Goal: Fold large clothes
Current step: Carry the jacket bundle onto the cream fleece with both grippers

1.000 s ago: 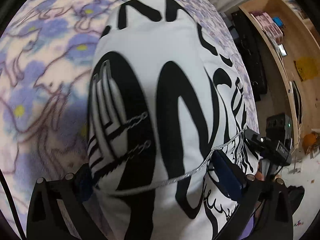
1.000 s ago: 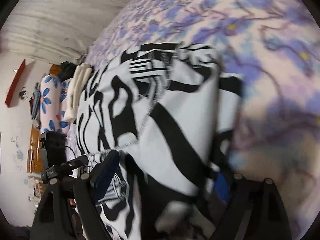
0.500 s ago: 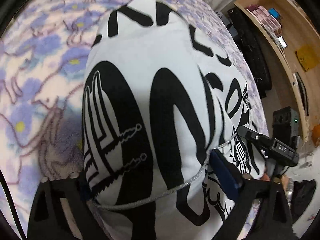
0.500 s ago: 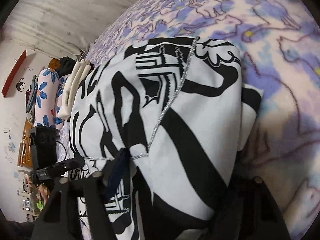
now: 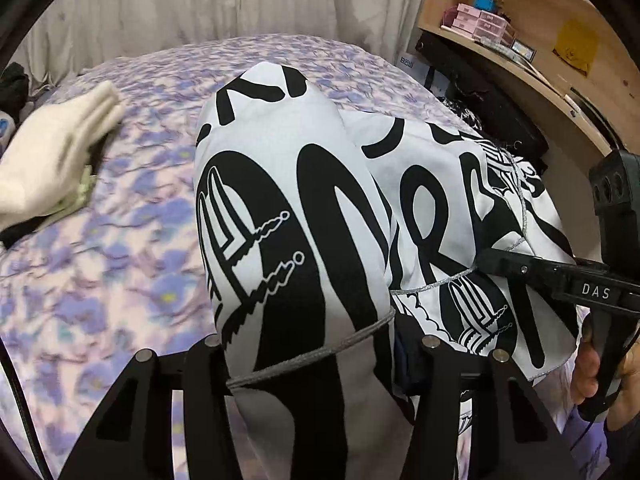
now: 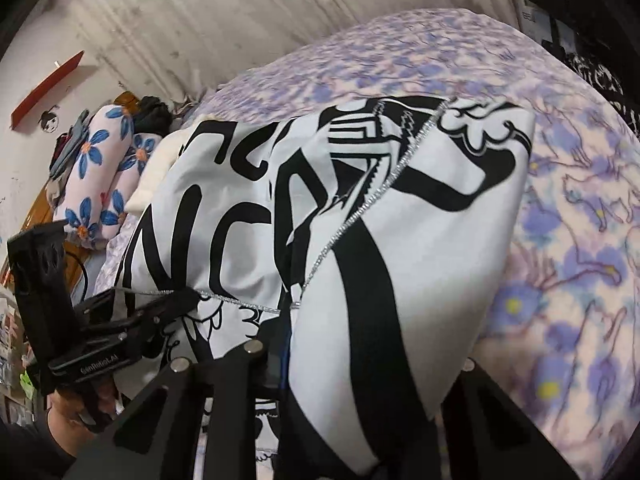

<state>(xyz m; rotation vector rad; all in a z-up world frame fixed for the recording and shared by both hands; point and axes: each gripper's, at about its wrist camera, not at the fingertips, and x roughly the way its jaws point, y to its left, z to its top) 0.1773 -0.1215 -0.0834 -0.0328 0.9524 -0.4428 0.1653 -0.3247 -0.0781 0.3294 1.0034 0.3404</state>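
A large white garment with bold black print and a silver trim hangs in front of both cameras over the purple flowered bed. My left gripper is shut on a bunch of the garment's edge at the bottom of its view. My right gripper is shut on another part of the garment. The right gripper also shows in the left wrist view, pinching the trim. The left gripper shows in the right wrist view, also pinching the trim.
A folded cream cloth lies on the bed at the left. Flowered pillows lie at the bed's head. A wooden shelf unit with boxes stands to the right. A curtain hangs behind the bed.
Both grippers have lifted and tilted up with the garment; the curtain and shelves now show. The garment has spread wider between the two grippers.
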